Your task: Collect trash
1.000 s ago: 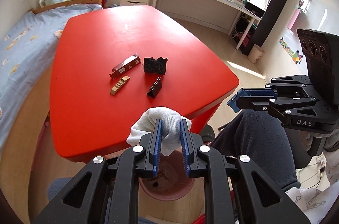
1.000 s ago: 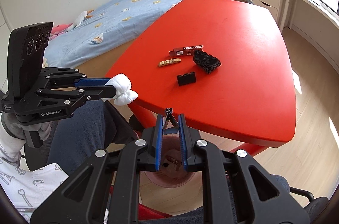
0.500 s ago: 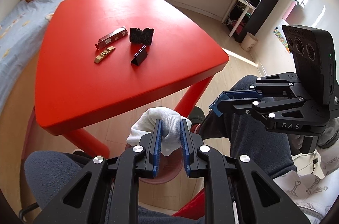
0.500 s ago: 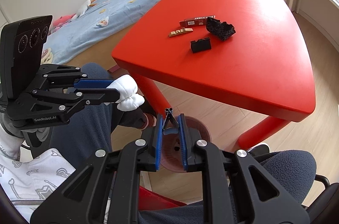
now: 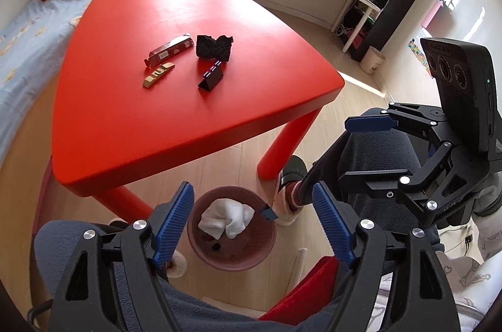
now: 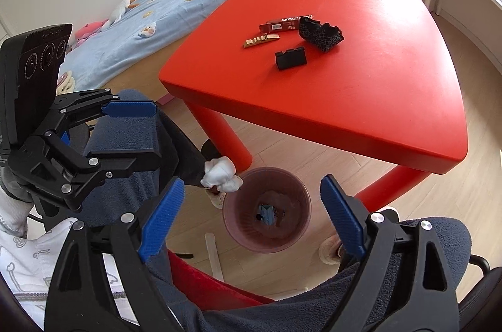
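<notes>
- The red worktop (image 5: 188, 27) is the biggest thing in front of me, and it carries what I judge is left of the job: four bits of trash clustered near its middle, well away from the edge nearest me.
- The pinkish waste bin (image 5: 232, 256) stands on the wooden floor just beside the worktop's near leg, right below both my grippers.
- My left gripper (image 5: 251, 225) hangs over the bin with its jaws spread wide and nothing between them.
- My right gripper (image 6: 251, 216) is likewise above the bin, jaws wide and empty.
- The crumpled white tissue (image 5: 226, 217) is at the bin's mouth; in the right wrist view it sits over the near rim, so I cannot tell whether it has dropped fully inside.
- A small blue-and-black binder clip (image 6: 266, 213) is over the bin's opening, seemingly down inside.
- So two pieces look dealt with, give or take the tissue.
- Left on the worktop, from largest down: a crumpled black wrapper (image 5: 214, 47), a long red-brown snack wrapper (image 5: 169, 51) just beside it, a black folded triangular piece (image 5: 211, 74) nearer me, and a small tan strip (image 5: 158, 75).
- My guess is four more pickups, so the task is roughly a third done.
</notes>
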